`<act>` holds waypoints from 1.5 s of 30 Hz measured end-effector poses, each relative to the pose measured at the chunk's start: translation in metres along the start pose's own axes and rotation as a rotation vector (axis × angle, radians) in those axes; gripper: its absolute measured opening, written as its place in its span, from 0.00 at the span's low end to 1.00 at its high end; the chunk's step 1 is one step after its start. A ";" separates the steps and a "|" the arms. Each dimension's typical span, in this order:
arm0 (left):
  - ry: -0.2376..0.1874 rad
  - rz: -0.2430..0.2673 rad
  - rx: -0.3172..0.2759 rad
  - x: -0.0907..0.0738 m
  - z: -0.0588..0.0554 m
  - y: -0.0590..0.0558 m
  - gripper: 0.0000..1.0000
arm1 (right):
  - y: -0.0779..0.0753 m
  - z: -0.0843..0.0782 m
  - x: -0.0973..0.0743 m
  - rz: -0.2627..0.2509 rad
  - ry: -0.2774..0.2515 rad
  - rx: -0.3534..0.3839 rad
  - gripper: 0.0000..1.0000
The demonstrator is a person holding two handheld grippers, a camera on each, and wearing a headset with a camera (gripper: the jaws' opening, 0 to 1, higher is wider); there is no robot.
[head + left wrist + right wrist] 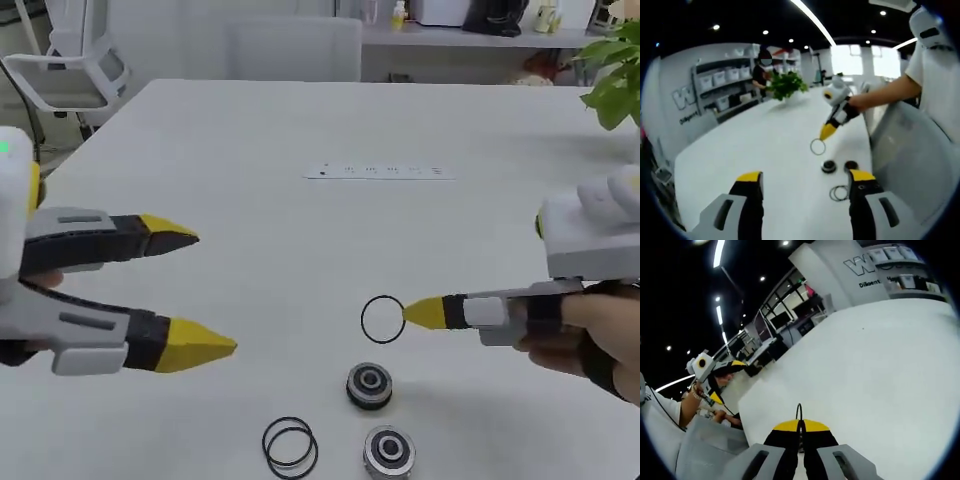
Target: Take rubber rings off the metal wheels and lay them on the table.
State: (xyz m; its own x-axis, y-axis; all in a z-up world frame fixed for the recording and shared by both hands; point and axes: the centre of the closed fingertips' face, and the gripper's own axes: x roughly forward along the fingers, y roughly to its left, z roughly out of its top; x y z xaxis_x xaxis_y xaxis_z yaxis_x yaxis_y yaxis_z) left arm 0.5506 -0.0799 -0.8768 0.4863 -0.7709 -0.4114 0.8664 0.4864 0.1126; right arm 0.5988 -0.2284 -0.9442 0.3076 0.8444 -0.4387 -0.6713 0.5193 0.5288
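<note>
Head view: right hand-held gripper (412,314), held level, pinches a rubber ring (363,319) at its tips; left hand-held gripper (215,292) level, jaws spread.

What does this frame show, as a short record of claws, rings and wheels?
left claw: open, holds nothing, above the table
right claw: shut on a rubber ring, just beyond the wheels
loose rings: two, overlapping, flat on the table
metal wheels: two, close together, right of the loose rings; the farther one has a darker rim
held ring's contact with the table: cannot tell
</note>
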 end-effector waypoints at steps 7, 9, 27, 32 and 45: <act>0.009 0.048 -0.027 -0.020 -0.016 -0.010 0.72 | 0.010 0.011 -0.004 0.044 -0.054 0.031 0.00; 0.009 0.062 -0.047 -0.024 -0.022 -0.010 0.72 | 0.012 0.014 -0.005 0.051 -0.063 0.031 0.00; 0.073 0.168 -0.198 -0.054 -0.082 -0.019 0.73 | 0.039 0.020 -0.001 0.126 -0.079 0.008 0.00; 0.067 0.179 -0.219 -0.054 -0.084 -0.023 0.73 | 0.051 0.014 0.006 0.151 -0.045 -0.004 0.00; 0.070 0.196 -0.257 -0.054 -0.088 -0.031 0.73 | 0.085 -0.052 0.040 0.234 0.224 -0.129 0.00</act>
State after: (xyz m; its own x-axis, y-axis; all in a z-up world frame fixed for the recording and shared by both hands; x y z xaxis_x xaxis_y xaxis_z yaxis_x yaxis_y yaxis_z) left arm 0.4876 -0.0170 -0.9373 0.6244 -0.6264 -0.4666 0.6958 0.7176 -0.0322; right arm 0.5187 -0.1572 -0.9543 -0.0111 0.8813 -0.4724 -0.7902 0.2818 0.5443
